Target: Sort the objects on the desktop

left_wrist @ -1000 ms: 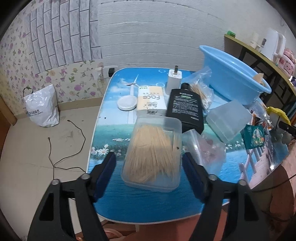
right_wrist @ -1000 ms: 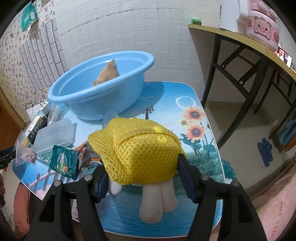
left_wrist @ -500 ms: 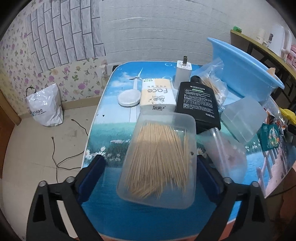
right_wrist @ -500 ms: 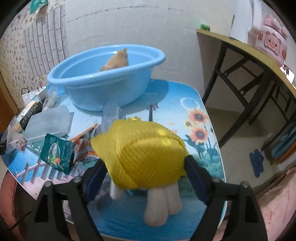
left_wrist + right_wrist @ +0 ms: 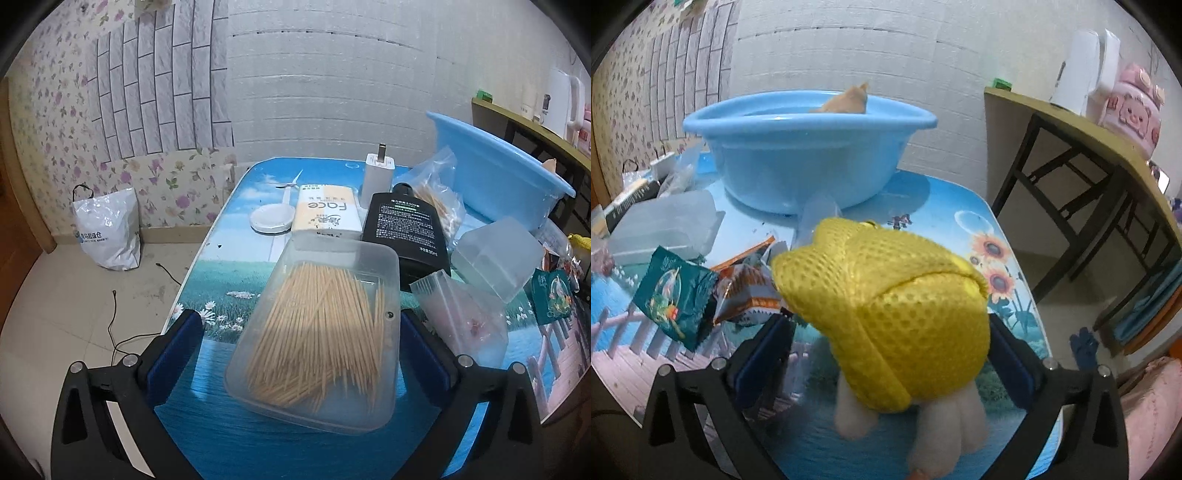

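Note:
A clear plastic box of toothpicks (image 5: 317, 332) lies on the blue picture-print table (image 5: 229, 443), between the wide jaws of my left gripper (image 5: 299, 343). The left pad stands clear of it and the right pad is close beside it. In the right wrist view a plush toy in yellow mesh (image 5: 894, 302) with white legs lies on the table between the jaws of my right gripper (image 5: 886, 354), which are opening and not pressing it. A blue basin (image 5: 798, 158) holding an orange plush (image 5: 849, 101) stands behind.
Beyond the toothpick box lie a black bottle (image 5: 406, 225), a tissue pack (image 5: 327, 214), a white charger (image 5: 378, 177), a white disc (image 5: 271, 219) and a clear tub (image 5: 495, 254). Snack packets (image 5: 746, 291) lie left of the toy. A side table (image 5: 1089, 140) stands on the right.
Both grippers' jaws have spread wider and let go of the toothpick box and the yellow toy. Both grippers have sunk a little toward the table.

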A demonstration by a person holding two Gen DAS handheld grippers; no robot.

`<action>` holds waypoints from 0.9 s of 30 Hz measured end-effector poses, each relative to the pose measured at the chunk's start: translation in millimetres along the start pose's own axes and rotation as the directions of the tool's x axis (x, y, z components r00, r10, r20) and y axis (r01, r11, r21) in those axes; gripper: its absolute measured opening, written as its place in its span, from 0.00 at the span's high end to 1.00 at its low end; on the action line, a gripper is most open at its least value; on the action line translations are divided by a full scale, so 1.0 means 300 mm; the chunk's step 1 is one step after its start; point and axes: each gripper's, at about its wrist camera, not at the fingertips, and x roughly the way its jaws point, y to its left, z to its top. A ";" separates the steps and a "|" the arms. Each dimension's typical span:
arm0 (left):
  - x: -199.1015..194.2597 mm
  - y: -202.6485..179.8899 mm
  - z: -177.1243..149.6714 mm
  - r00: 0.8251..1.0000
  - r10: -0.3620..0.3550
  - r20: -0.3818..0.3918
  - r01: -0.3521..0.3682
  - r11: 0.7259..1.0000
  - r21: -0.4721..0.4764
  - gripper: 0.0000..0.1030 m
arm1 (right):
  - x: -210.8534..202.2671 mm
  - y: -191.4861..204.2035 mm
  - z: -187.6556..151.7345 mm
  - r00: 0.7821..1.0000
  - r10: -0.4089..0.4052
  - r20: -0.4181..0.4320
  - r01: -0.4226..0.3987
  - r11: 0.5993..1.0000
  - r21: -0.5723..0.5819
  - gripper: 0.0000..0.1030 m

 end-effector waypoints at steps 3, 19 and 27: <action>-0.004 0.001 -0.003 1.000 0.000 0.007 0.000 1.000 0.001 0.00 | 0.009 -0.019 -0.002 1.000 0.029 -0.011 -0.029 0.999 0.031 0.00; -0.003 -0.001 -0.008 1.000 0.003 0.016 -0.003 1.000 -0.001 0.00 | 0.009 -0.014 -0.006 1.000 0.026 -0.008 -0.026 0.999 0.026 0.00; -0.003 -0.001 -0.009 1.000 0.003 0.017 -0.003 1.000 -0.002 0.00 | 0.011 -0.015 -0.005 1.000 0.026 -0.007 -0.026 0.999 0.027 0.00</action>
